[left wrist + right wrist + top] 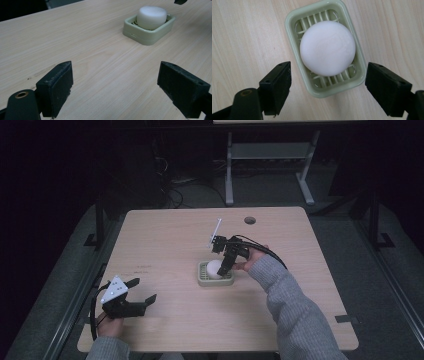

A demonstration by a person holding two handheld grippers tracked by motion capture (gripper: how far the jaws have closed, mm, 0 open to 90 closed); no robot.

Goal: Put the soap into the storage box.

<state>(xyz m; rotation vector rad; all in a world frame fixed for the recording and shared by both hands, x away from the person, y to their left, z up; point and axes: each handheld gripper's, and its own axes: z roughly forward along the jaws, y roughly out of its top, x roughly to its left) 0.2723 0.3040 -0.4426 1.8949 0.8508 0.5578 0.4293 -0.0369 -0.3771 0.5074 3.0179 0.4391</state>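
Soap: a round white soap bar (327, 48) lies in the middle of the green soap dish (291, 17). It rests flat on the ribs of the dish. Nothing pinches it.
Dish: it sits on the table (165, 240), a bit right of the middle, flat and not tipped.
Right gripper: the right gripper (328, 87) hangs right over the dish and points down at it. Its jaws are spread wide, one on each side of the dish. In the right gripper view they do not seem to touch the soap or the dish.
Left gripper: the left gripper (131, 295) rests low near the front left corner of the table, well apart from the dish. Its jaws are spread wide too, with nothing between them.
Done: I think the soap is where it belongs, in the dish. It could also be that a grab is about to start. The pictures do not tell which.
Left to do: if the soap is being put down, only lifting the right hand away is left. If it is being picked up, the jaws must come down and close on the soap.
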